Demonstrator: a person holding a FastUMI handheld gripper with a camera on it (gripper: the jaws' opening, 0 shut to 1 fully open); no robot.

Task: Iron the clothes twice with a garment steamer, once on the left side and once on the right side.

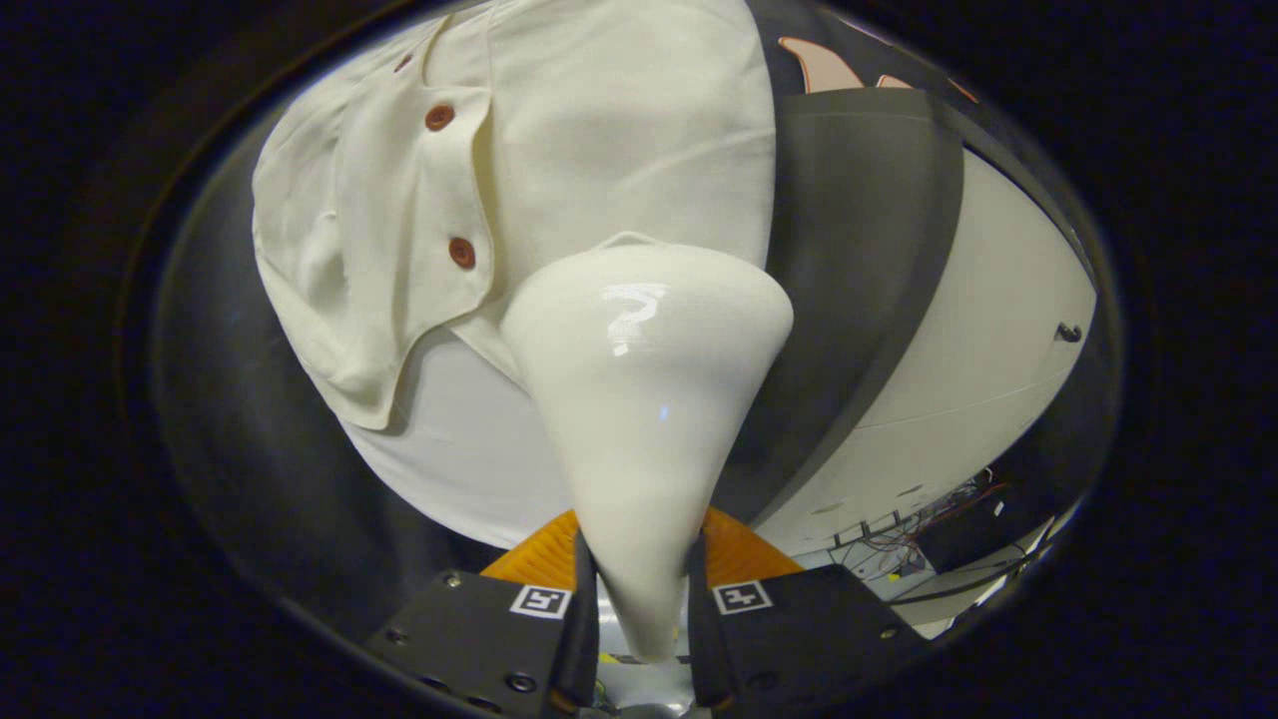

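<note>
A glossy white garment steamer (644, 399) widens from a narrow neck to a broad head. My gripper (642, 589) is shut on that neck, one finger pressing each side. The steamer head rests against a cream shirt (559, 150) with brown buttons (461, 252) that hangs just ahead of the fingers. The head meets the cloth to the right of the button placket, near the shirt's lower hem. The contact face of the head is hidden behind its own body.
Behind the shirt stands a white panel (459, 469) with a dark grey board (859, 230) to its right. A pale surface (978, 340) lies beyond that. A tangle of wires (929, 524) sits low on the right. An orange part (734, 554) shows under the steamer.
</note>
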